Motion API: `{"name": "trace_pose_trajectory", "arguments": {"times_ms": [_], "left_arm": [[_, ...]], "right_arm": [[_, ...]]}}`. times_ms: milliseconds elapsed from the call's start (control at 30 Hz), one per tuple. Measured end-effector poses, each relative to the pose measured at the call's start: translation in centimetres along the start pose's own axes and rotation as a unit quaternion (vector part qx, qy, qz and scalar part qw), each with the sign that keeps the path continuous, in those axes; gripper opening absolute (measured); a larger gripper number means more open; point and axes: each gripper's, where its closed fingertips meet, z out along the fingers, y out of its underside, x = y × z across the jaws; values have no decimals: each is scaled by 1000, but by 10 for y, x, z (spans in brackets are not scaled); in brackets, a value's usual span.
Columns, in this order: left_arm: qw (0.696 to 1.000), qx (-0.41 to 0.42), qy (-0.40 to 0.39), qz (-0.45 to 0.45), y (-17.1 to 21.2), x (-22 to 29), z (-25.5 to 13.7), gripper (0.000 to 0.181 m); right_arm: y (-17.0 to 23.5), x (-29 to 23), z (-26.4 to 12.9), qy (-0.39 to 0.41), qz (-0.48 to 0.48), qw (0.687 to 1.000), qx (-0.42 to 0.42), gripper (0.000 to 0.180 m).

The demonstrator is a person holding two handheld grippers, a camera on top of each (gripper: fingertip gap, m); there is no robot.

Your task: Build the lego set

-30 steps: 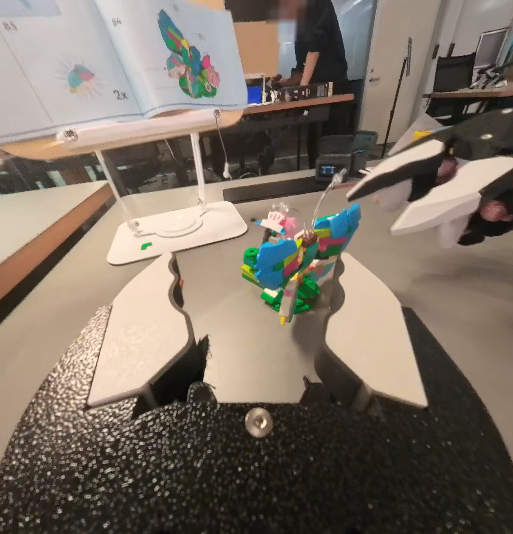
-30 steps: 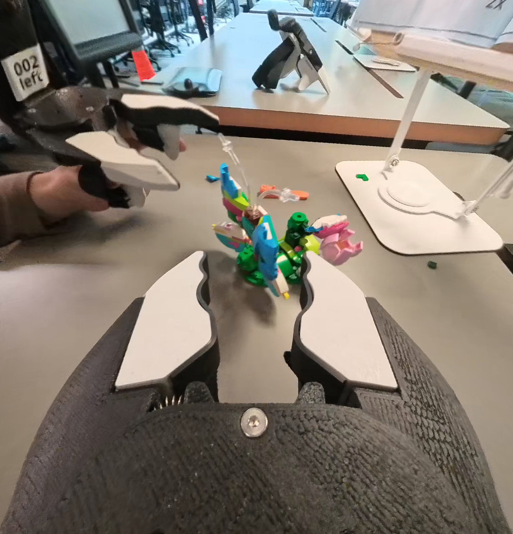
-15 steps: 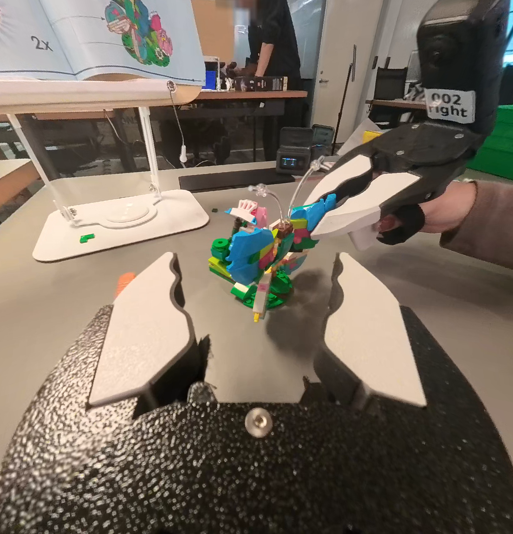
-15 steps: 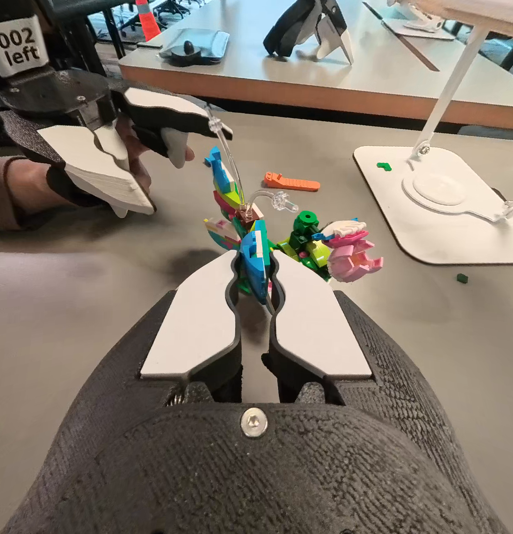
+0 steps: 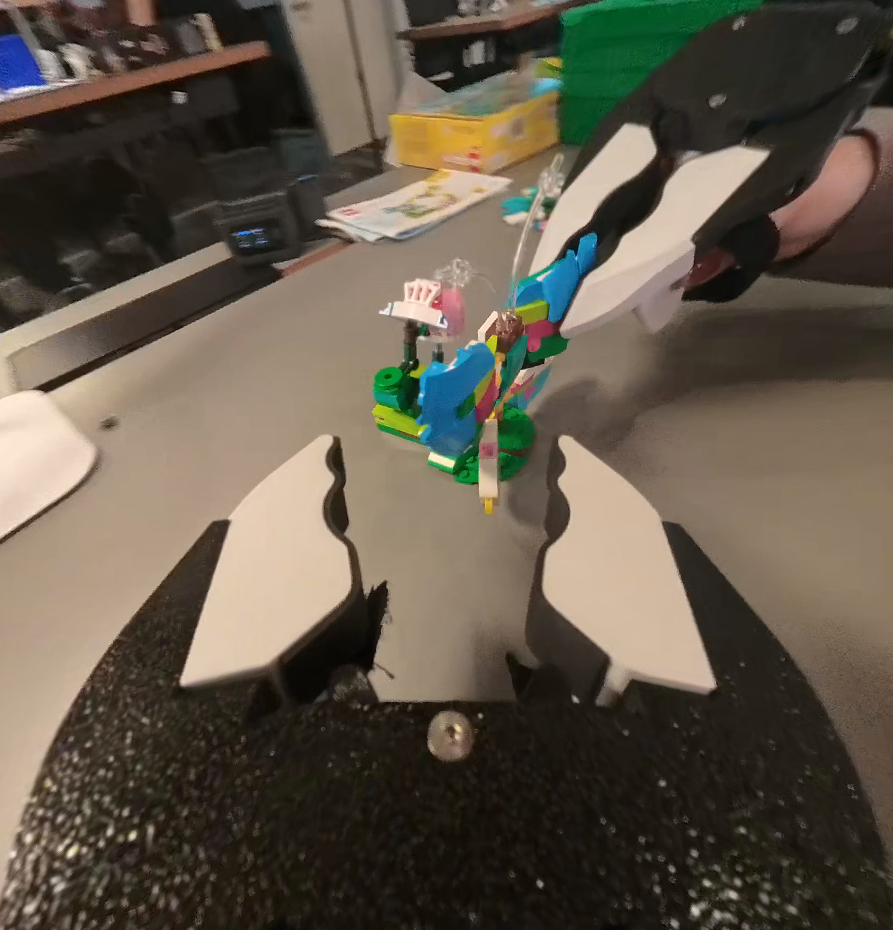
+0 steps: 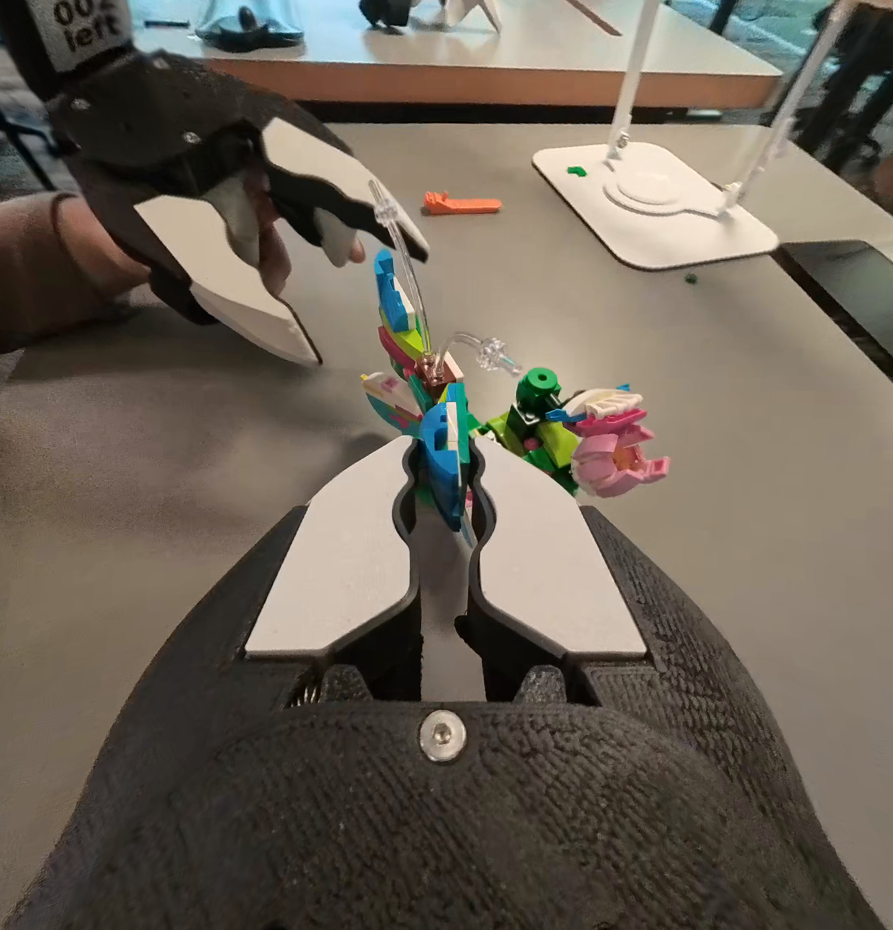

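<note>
My right tool (image 6: 441, 448) was clamped on the near blue wing (image 6: 441, 453) of the lego butterfly model (image 6: 434, 402), its two pale fingers (image 6: 353, 543) pressed against either side of the wing. The model stood on the grey desk (image 6: 132, 503), on a round green base (image 5: 504, 448) seen from the left wrist view. Just right of the butterfly, joined to the same build, sat a green stem (image 6: 535, 387) carrying a pink flower (image 6: 615, 453). Two clear antennae (image 6: 409, 282) rose from the brown head piece, one long and nearly upright, the other curling to the right.

My left tool (image 5: 447, 453) hung just short of the model with its fingers spread wide, holding nothing. From the right wrist view it hovered above and left of the far wing, its upper finger tip close to the tall antenna; I could not tell whether they touched.

Farther back on the desk lay an orange brick separator (image 6: 462, 204), and beyond that the white base of a stand (image 6: 686, 226) with a small green piece (image 6: 577, 171) on it.
</note>
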Motion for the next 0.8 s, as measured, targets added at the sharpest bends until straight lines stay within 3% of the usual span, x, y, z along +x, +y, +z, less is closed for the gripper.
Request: {"name": "trace_pose_trajectory", "arguments": {"times_ms": [267, 400, 533, 633, 800], "left_arm": [[992, -22, 104, 75, -9, 44, 44, 61], [988, -14, 129, 85, -17, 49, 47, 56], [984, -17, 149, 95, -19, 55, 49, 39], [982, -18, 158, 101, -19, 59, 51, 22], [982, -11, 181, 59, -19, 62, 50, 17]], "right_arm": [[11, -11, -44, 31, -16, 999, 37, 23], [17, -7, -45, 29, -25, 999, 24, 30], [21, -9, -39, 14, -32, 999, 3, 30], [19, -12, -36, 5, -41, 999, 6, 19], [19, -10, -35, -20, 16, 999, 36, 16]]}}
